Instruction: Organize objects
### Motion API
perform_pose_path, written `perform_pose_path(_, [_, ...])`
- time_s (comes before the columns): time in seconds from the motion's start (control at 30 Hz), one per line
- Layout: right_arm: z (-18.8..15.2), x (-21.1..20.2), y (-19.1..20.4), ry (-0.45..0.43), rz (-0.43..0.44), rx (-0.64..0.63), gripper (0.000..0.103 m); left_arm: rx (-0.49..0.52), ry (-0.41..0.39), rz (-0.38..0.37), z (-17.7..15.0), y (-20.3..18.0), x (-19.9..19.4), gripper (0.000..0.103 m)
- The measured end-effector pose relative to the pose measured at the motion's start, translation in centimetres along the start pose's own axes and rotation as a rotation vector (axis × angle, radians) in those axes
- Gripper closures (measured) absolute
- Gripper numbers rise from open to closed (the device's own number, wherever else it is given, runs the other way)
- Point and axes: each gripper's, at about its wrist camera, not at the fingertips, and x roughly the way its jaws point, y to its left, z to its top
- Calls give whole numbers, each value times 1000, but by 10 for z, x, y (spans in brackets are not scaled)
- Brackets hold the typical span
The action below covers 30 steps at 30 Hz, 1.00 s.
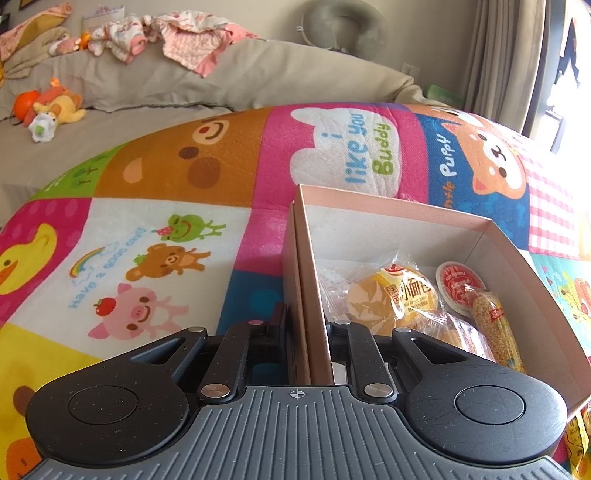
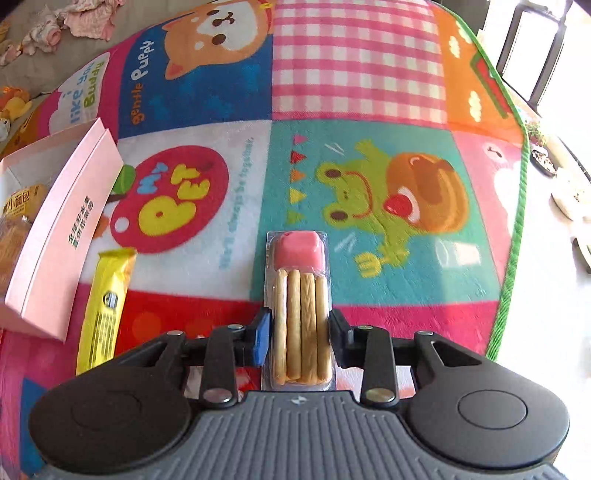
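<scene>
The box (image 1: 406, 236) sits open on the play mat (image 1: 166, 229), and my left gripper (image 1: 308, 332) is clenched on its near side wall, one finger outside and one inside. In the box lie a wrapped yellow bread bun (image 1: 402, 295), a round red-and-white packet (image 1: 460, 288) and a seed-coated bar (image 1: 495, 325) against the right wall; more clear wrappers lie under them, but my fingers and the wall cut them off and I cannot tell what they are.

My right gripper (image 2: 301, 332) grasps a biscuit-stick pack (image 2: 301, 302) by its long sides, with the pink dip compartment pointing away from me. The pack's near end is hidden behind the gripper body, and I cannot tell whether it rests on the mat or hangs just above it. Left of it a yellow wrapped bar (image 2: 105, 302) lies on the mat, just beside the box's pink outer wall, with its print too blurred to read. A sofa (image 1: 147, 85) beyond the mat's far edge carries crumpled clothes (image 1: 177, 33) and plush toys (image 1: 55, 107).
</scene>
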Motion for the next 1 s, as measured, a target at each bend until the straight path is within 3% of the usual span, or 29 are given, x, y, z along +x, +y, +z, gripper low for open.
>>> perform_pose_path(0.2, [-73, -56, 6, -50, 42, -26, 69, 2, -1, 2, 0, 0, 0, 88])
perform_pose_path(0.33, [-103, -81, 23, -97, 80, -44, 45, 1, -1, 1, 0, 0, 0, 88])
perform_pose_path(0.4, [-113, -80, 32, -70, 148, -36, 43, 1, -1, 1, 0, 0, 0, 88])
perform_pose_path(0.43, [-117, -77, 38, -53, 173, -40, 43, 1, 0, 1, 0, 0, 0, 88])
perform_pose_path(0.5, [-124, -76, 53, -71, 155, -69, 33, 2, -1, 1, 0, 0, 0, 88])
perform_pose_path(0.6, [-131, -82, 67, -87, 177, -73, 30, 2, -1, 2, 0, 0, 0, 88])
perform_pose_path(0.77, [-137, -86, 74, -107, 215, -8, 3, 2, -1, 1, 0, 0, 0, 88])
perform_pose_path(1.0, [-135, -73, 86, -123, 153, 76, 0, 2, -1, 1, 0, 0, 0, 88])
